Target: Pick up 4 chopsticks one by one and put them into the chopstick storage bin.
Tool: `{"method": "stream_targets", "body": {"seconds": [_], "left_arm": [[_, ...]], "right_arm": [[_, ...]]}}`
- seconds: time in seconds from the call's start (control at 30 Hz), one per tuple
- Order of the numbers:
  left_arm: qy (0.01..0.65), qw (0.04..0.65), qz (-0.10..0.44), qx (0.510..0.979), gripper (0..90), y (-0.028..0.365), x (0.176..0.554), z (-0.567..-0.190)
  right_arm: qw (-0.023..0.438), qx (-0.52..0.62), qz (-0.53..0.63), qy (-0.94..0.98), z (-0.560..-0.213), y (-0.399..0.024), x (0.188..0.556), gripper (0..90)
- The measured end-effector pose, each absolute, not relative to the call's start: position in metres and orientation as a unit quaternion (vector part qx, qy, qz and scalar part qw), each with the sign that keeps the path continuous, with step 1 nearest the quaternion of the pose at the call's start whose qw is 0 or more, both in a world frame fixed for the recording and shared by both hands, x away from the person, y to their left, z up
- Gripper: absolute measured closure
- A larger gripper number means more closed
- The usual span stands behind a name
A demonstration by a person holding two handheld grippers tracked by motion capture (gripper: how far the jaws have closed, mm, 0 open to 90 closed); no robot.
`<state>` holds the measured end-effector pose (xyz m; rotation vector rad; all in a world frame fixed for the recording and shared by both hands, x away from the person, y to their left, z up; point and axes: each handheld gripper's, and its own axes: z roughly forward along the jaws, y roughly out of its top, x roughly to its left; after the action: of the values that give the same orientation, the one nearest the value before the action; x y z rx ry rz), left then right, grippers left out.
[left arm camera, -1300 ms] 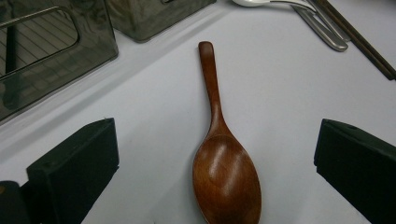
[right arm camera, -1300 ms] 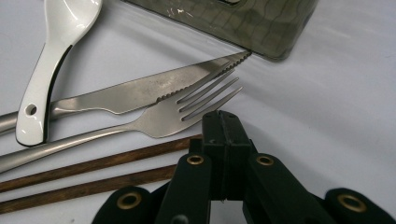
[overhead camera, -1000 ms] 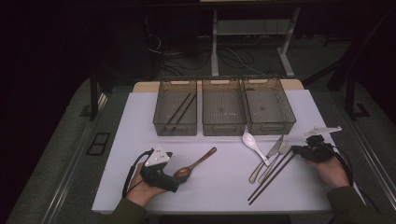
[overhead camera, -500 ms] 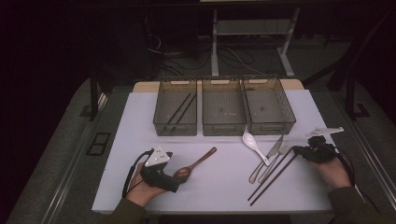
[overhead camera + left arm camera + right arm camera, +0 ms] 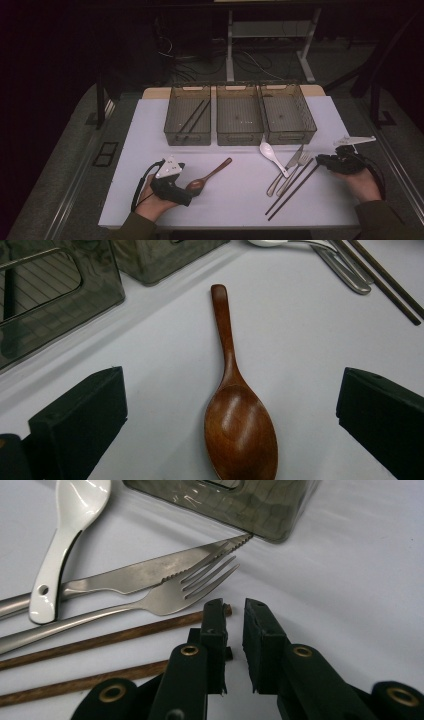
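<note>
A brown wooden spoon lies on the white table between the wide-apart jaws of my left gripper, which is open and touches nothing. At the right, my right gripper rests low by the far ends of two dark chopsticks. Its jaws have just been opening and stand a narrow gap apart with nothing between them. Beside the chopsticks lie a fork, a knife and a white ceramic spoon.
Three smoky plastic bins stand in a row at the back: the left bin holds a pair of dark chopsticks, while the middle bin and the right bin look bare. The right bin's corner is close ahead of my right gripper.
The right hand has shifted very slightly to the right. The left hand and all the cutlery are where they were.
</note>
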<state>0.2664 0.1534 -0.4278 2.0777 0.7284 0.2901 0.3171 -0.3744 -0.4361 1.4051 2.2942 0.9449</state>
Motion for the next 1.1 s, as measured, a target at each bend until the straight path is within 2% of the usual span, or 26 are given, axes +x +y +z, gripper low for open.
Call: {"method": "stream_targets", "body": {"seconds": [0.13,0.33,0.67,0.87,1.1], "left_arm": [[0.294,0.445,0.117,0.838,0.0,0.153,0.266,-0.428],[0.294,0.444,0.117,0.838,0.0,0.152,0.266,-0.427],[0.29,0.443,0.116,0.84,0.0,0.152,0.266,-0.427],[0.293,0.446,0.116,0.838,0.0,0.152,0.266,-0.428],[0.292,0.445,0.115,0.839,0.0,0.152,0.266,-0.428]], "right_arm": [[0.138,0.472,0.332,0.805,-0.433,-0.373,0.311,80.8],[0.11,0.413,0.355,0.831,-0.427,-0.357,0.293,78.9],[0.043,0.274,0.394,0.876,-0.422,-0.306,0.266,76.1],[0.002,0.19,0.377,0.906,-0.426,-0.273,0.25,74.2],[-0.01,0.12,0.352,0.928,-0.434,-0.257,0.246,72.5]]}}
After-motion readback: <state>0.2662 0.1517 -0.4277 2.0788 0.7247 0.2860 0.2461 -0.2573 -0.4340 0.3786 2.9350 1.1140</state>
